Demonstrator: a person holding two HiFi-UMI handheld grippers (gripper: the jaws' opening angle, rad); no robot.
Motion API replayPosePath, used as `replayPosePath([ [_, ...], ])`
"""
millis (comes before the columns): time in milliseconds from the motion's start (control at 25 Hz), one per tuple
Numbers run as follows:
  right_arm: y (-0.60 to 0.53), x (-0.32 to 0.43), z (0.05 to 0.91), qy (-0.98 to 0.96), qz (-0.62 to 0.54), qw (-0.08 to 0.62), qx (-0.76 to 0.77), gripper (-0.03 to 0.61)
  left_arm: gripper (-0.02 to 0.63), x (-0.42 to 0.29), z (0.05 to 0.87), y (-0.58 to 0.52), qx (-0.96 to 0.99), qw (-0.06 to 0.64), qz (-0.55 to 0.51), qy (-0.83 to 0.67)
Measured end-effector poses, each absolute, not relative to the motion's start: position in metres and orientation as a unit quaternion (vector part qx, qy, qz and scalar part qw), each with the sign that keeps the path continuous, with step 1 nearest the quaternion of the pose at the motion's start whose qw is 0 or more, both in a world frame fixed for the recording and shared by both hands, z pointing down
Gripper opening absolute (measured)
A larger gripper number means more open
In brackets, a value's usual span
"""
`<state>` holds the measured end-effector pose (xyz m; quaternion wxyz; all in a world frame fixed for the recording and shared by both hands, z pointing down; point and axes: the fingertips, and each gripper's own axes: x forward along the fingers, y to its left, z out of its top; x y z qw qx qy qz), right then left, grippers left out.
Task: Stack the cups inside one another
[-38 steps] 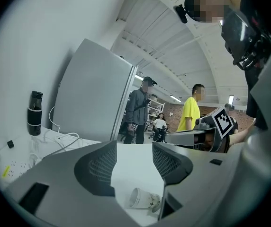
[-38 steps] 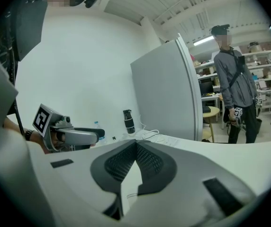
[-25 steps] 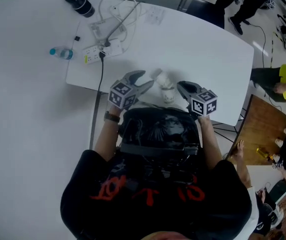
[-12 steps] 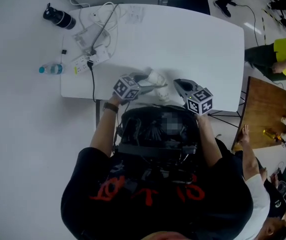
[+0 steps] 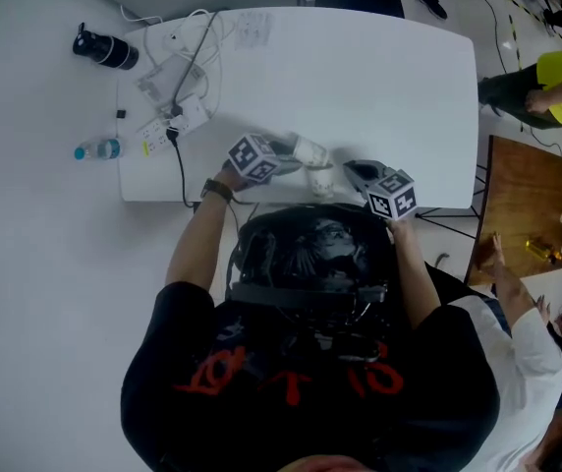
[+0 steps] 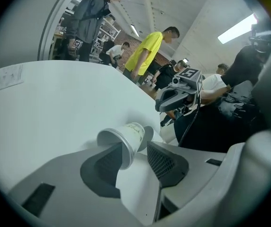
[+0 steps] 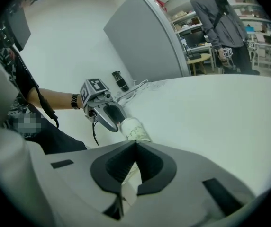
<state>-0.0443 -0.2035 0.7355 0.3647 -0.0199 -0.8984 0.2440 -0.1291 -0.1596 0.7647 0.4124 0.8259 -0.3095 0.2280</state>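
Note:
Near the table's front edge, one white paper cup [image 5: 310, 150] lies on its side, and a second cup [image 5: 320, 180] stands just in front of it. My left gripper [image 5: 286, 150] straddles the lying cup [image 6: 123, 138] at its rim end. Its jaws are closing and a gap still shows at the right pad [image 6: 166, 162]. My right gripper [image 5: 352, 170] reaches in from the right with its jaws together. A strip of the standing cup's wall [image 7: 127, 176] is pinched between them. The lying cup [image 7: 135, 129] shows beyond the right gripper [image 7: 135, 143].
A power strip with tangled cables [image 5: 178, 116] lies at the white table's [image 5: 399, 77] far left, and a sheet of paper [image 5: 252, 32] sits at its back. A water bottle [image 5: 96, 150] and a black object [image 5: 104, 49] lie left of the table. A wooden table [image 5: 532, 229] and people stand at right.
My left gripper dropped and tilted down onto the lying cup, so its jaws now sit around the rim end. My right gripper moved in and down toward the standing cup.

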Motion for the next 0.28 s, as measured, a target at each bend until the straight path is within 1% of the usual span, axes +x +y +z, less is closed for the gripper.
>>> replayPosePath([
  [160, -0.205, -0.049, 0.727, -0.907, 0.226, 0.354, -0.03, 0.005, 0.17, -0.126, 0.77, -0.166, 0.823, 0.415, 0.221, -0.318],
  [200, -0.206, -0.049, 0.726, -0.908, 0.224, 0.352, -0.032, 0.005, 0.153, -0.126, 0.771, -0.169, 0.822, 0.415, 0.216, -0.323],
  [240, -0.207, -0.049, 0.724, -0.91, 0.222, 0.35, -0.033, 0.005, 0.116, -0.126, 0.771, -0.172, 0.821, 0.415, 0.211, -0.329],
  [280, -0.208, -0.05, 0.723, -0.911, 0.22, 0.348, -0.034, 0.005, 0.097, -0.127, 0.771, -0.175, 0.82, 0.415, 0.206, -0.336],
])
